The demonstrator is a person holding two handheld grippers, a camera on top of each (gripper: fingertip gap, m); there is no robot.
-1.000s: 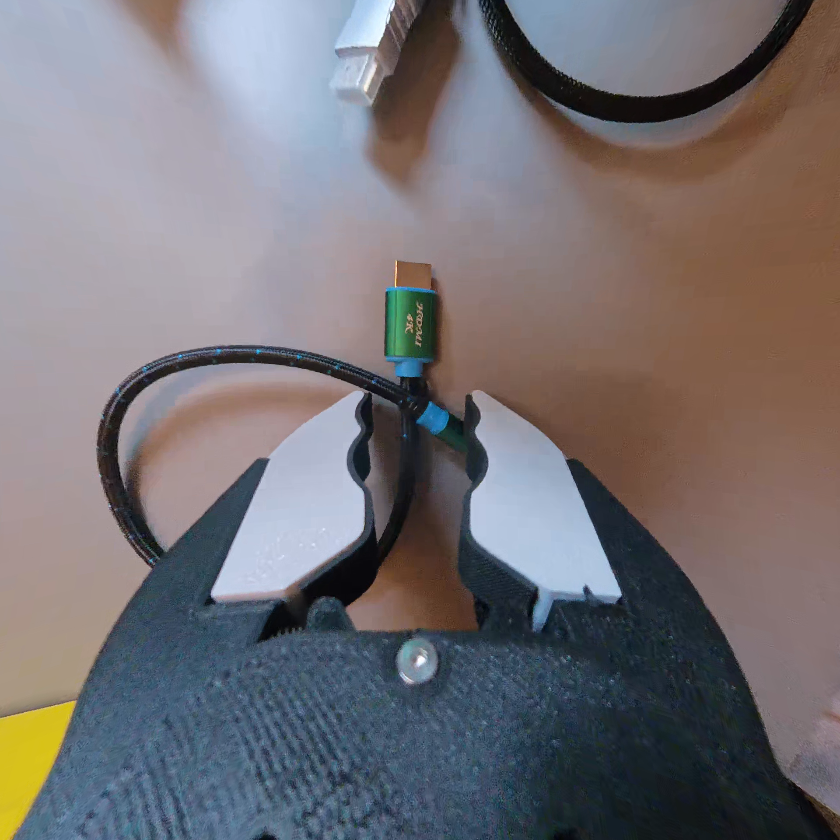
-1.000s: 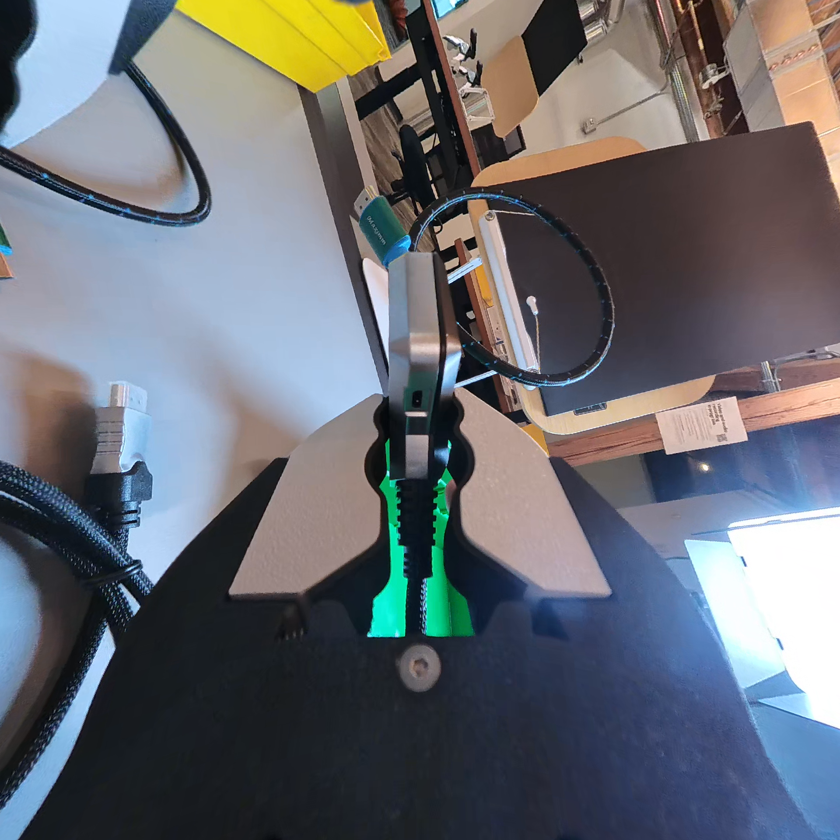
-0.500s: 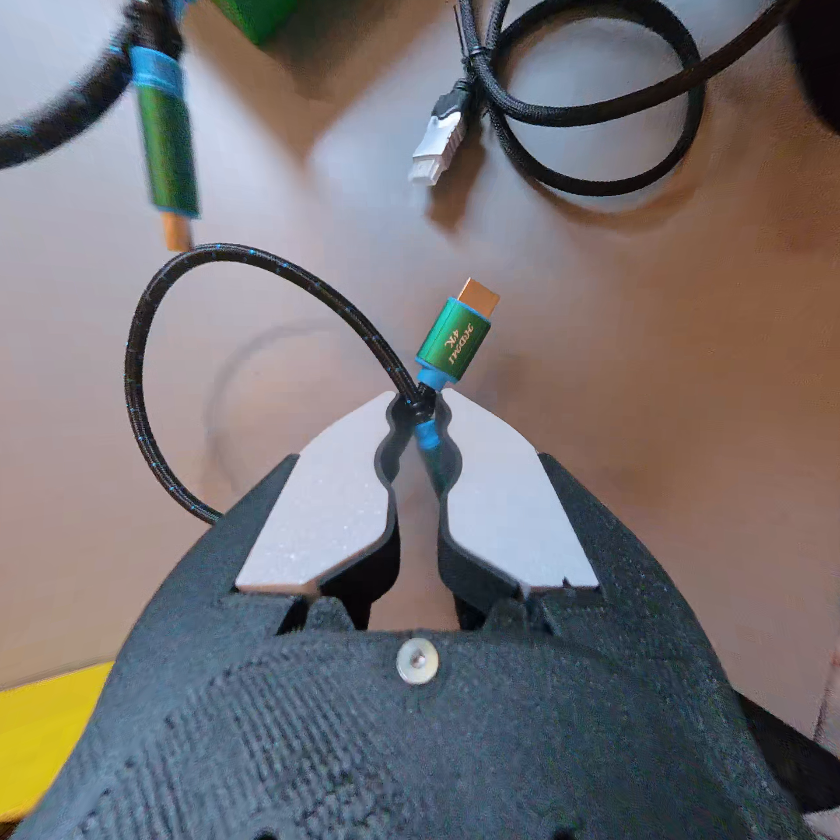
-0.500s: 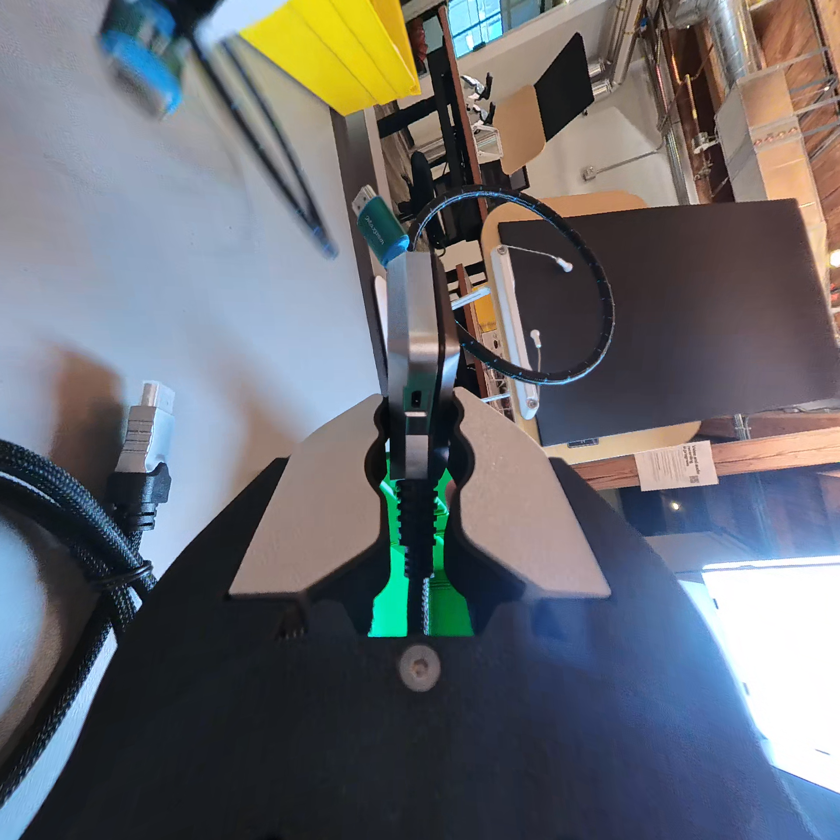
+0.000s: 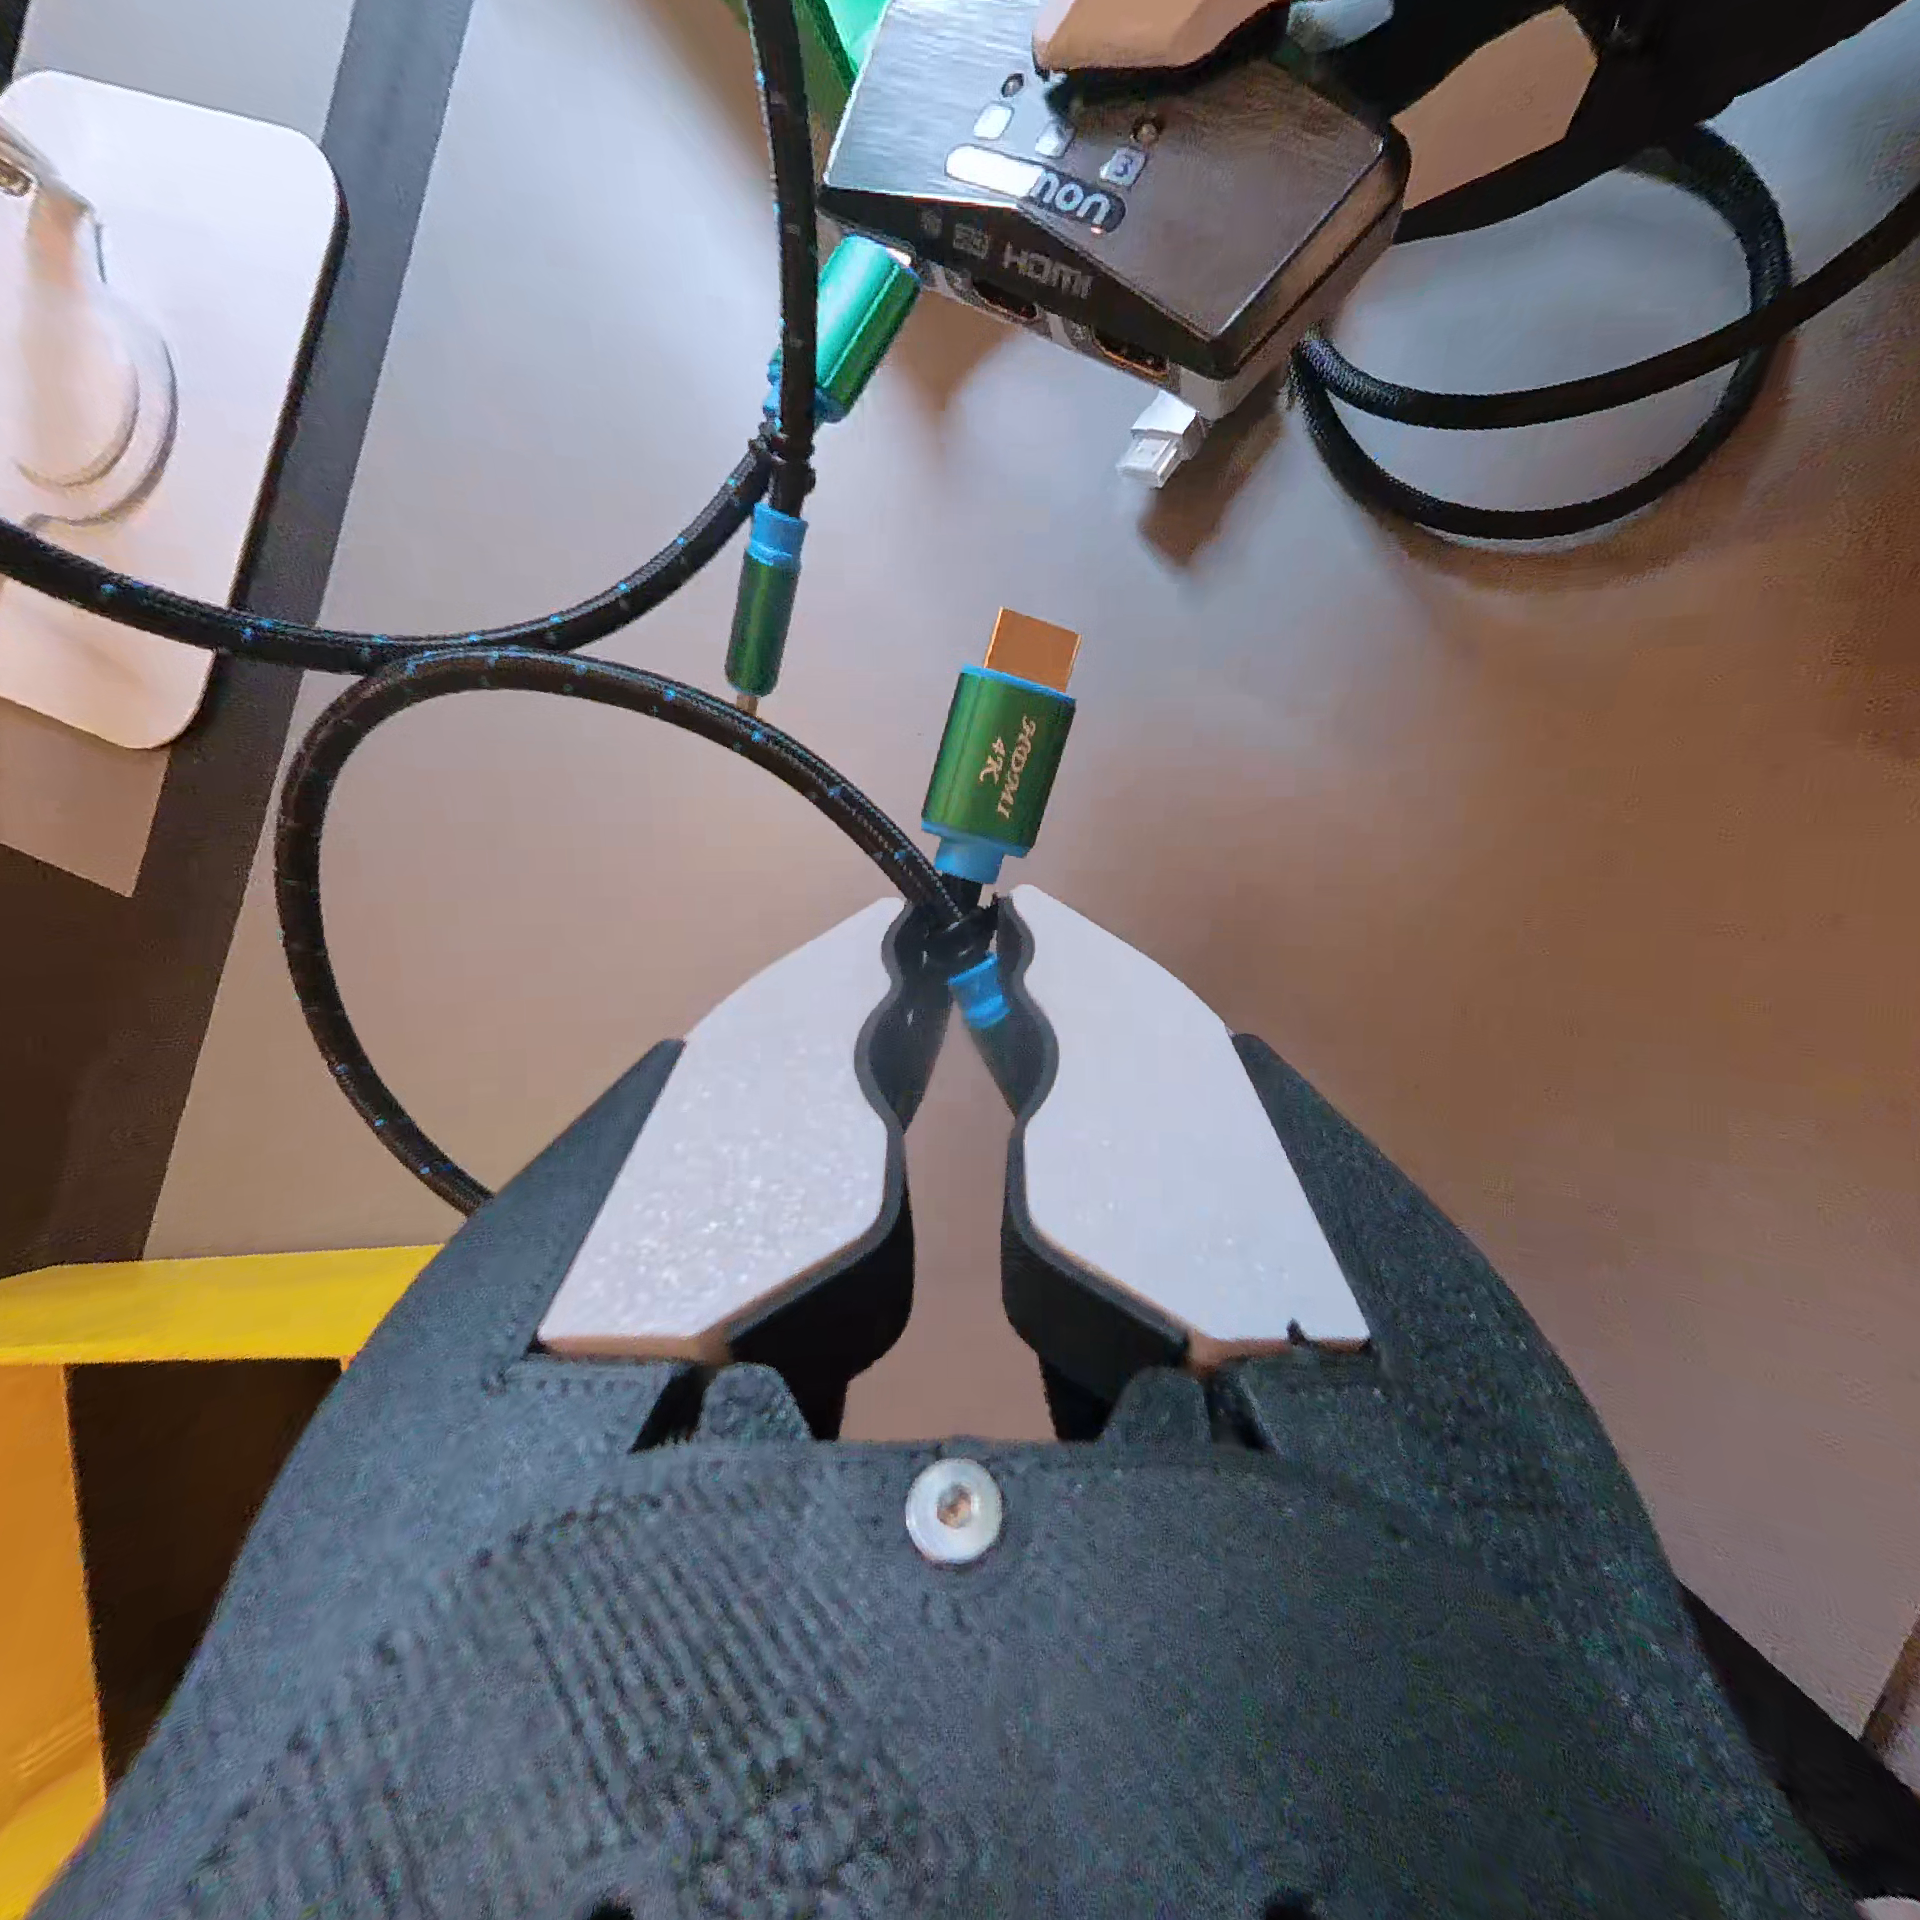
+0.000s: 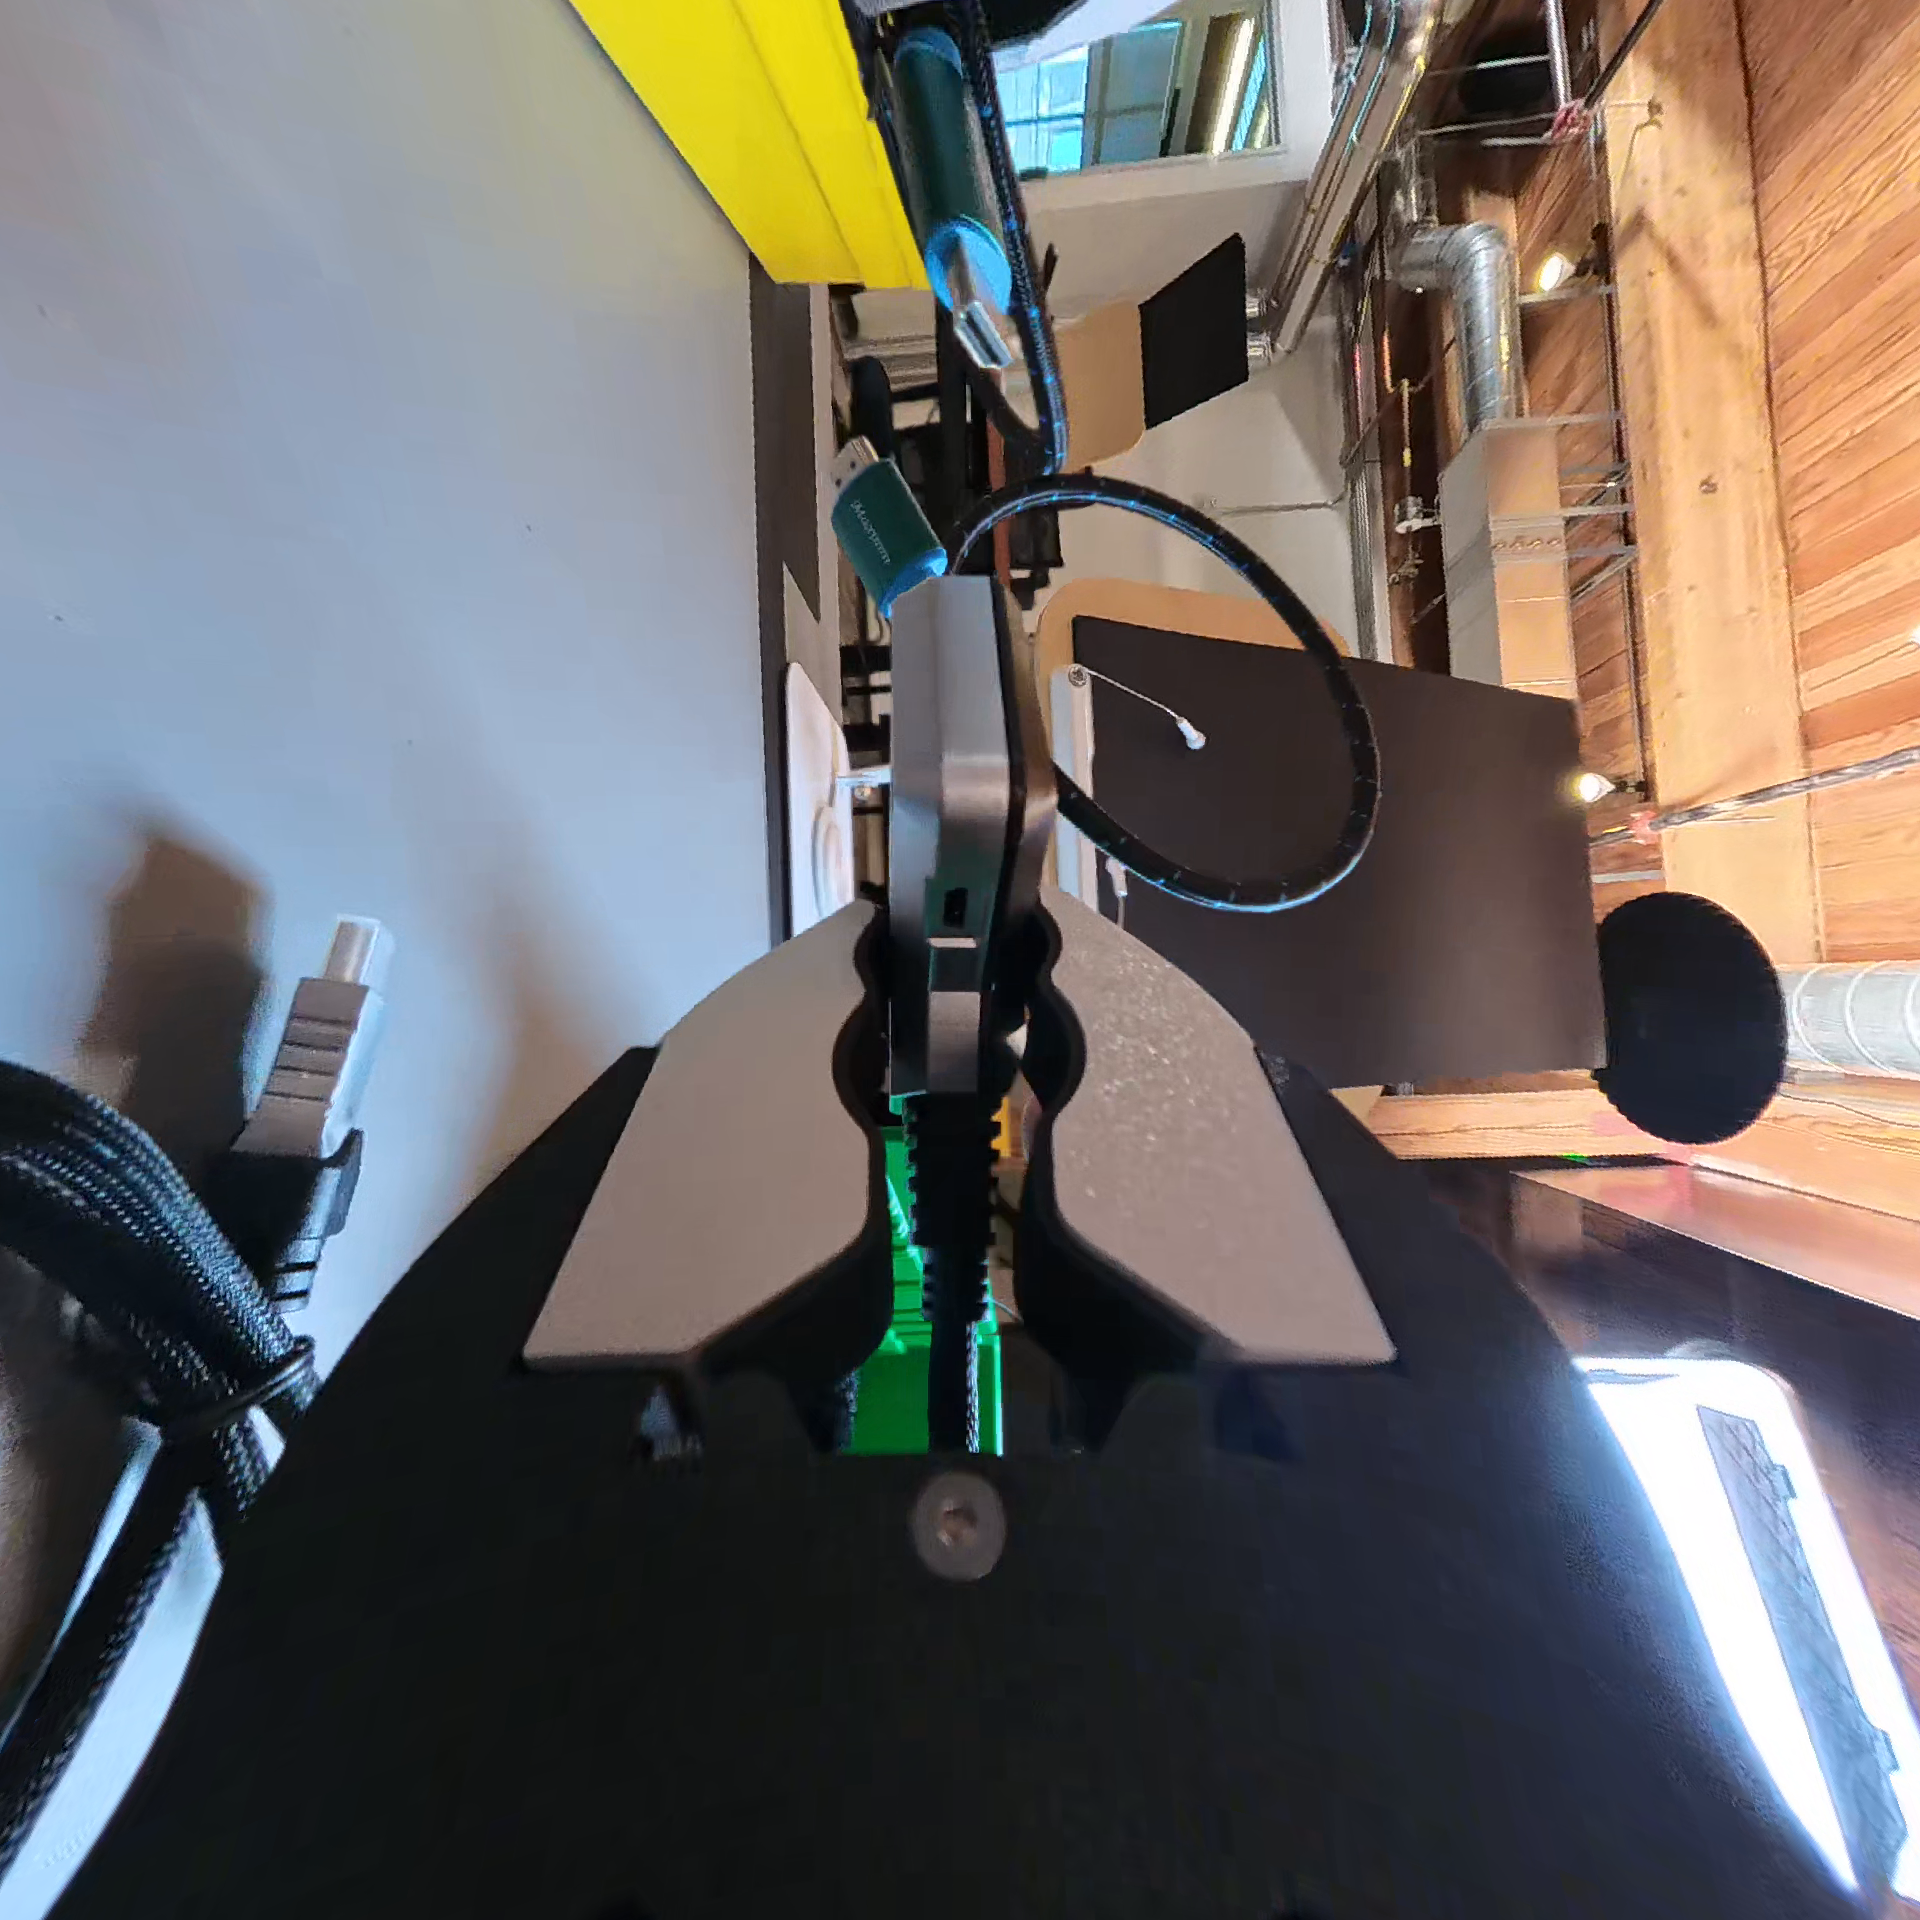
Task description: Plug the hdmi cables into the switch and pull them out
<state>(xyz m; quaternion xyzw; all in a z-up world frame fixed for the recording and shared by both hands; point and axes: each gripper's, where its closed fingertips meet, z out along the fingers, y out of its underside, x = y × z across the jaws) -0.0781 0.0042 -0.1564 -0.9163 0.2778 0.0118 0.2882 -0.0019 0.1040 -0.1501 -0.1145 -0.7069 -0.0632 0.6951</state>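
My left gripper [image 5: 956, 914] is shut on the black braided cord just behind a green HDMI plug [image 5: 1003, 748], which is off the table with its gold tip pointing at the switch. My right gripper [image 6: 951, 925] is shut on the dark metal switch [image 6: 951, 790], seen edge-on; the switch also shows in the left wrist view [image 5: 1122, 208] with open ports facing my left gripper. A second green plug [image 5: 862, 322] [image 6: 883, 535] sits in the switch's end. A third green plug [image 5: 758, 623] hangs from the looped cord.
A silver HDMI plug [image 5: 1158, 447] [image 6: 322, 1029] with a thick black cable [image 5: 1558, 395] lies on the grey table under the switch. A yellow bin [image 5: 156, 1309] [image 6: 790, 135] stands by the table edge. A white pad [image 5: 125, 395] lies at the left. A bright laptop screen [image 6: 1766, 1558] is at the right. The gap from one gripper's tips to the other's is roughly 12 centimetres.
My left gripper shut on the green cable's cord and lifted it off the table. The switch in my right gripper has come into the left wrist view, close above the plug.
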